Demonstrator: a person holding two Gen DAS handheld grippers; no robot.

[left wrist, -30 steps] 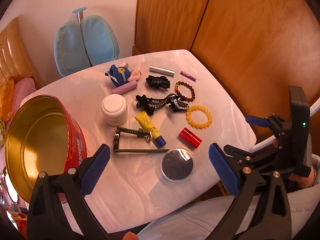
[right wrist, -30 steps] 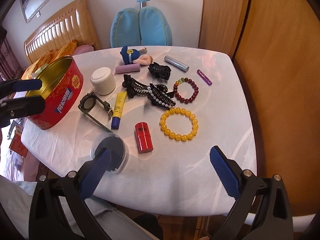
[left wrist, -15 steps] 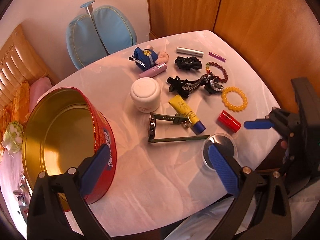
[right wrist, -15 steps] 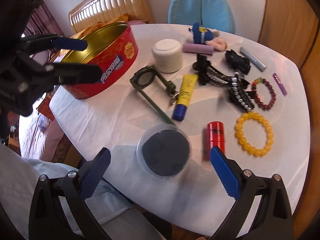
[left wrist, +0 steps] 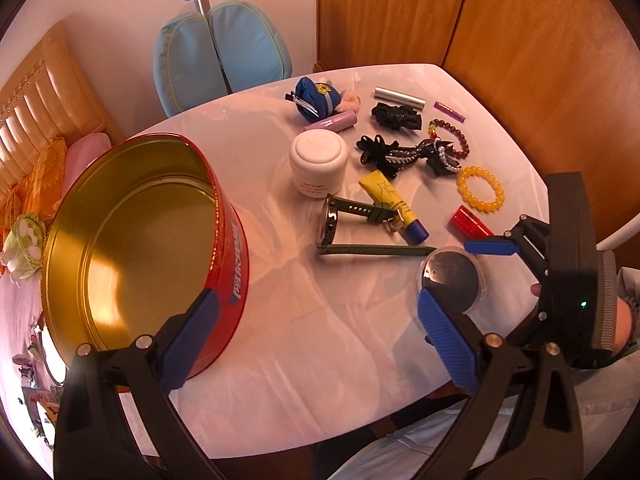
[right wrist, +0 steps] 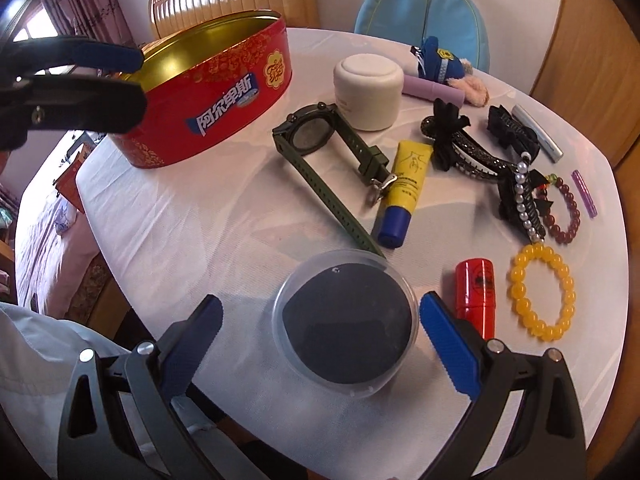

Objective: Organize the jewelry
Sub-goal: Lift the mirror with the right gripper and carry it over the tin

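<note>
My right gripper point(right wrist: 320, 334) is open and low over the table's front edge. A round clear case with a dark disc point(right wrist: 346, 322) lies between its fingers, touching neither. My left gripper point(left wrist: 316, 332) is open and empty, its left finger over the front rim of the open red tin point(left wrist: 140, 240). On the white table lie a yellow bead bracelet point(right wrist: 517, 286), a dark red bead bracelet point(right wrist: 576, 208), a green watch point(right wrist: 316, 136) and black hair clips point(right wrist: 472, 152). The left gripper's fingers point(right wrist: 108, 58) show beside the tin point(right wrist: 208, 92).
A red cylinder point(right wrist: 476, 290), a yellow tube point(right wrist: 404, 184), a white jar point(right wrist: 368, 88), a pink stick, a silver tube, a purple stick and a small blue plush also lie on the table. A blue chair point(left wrist: 224, 52) stands behind it, wooden panels to the right.
My left gripper has swung left, bringing the red tin close under it. My right gripper has dropped toward the round case at the front edge. Both have stayed open.
</note>
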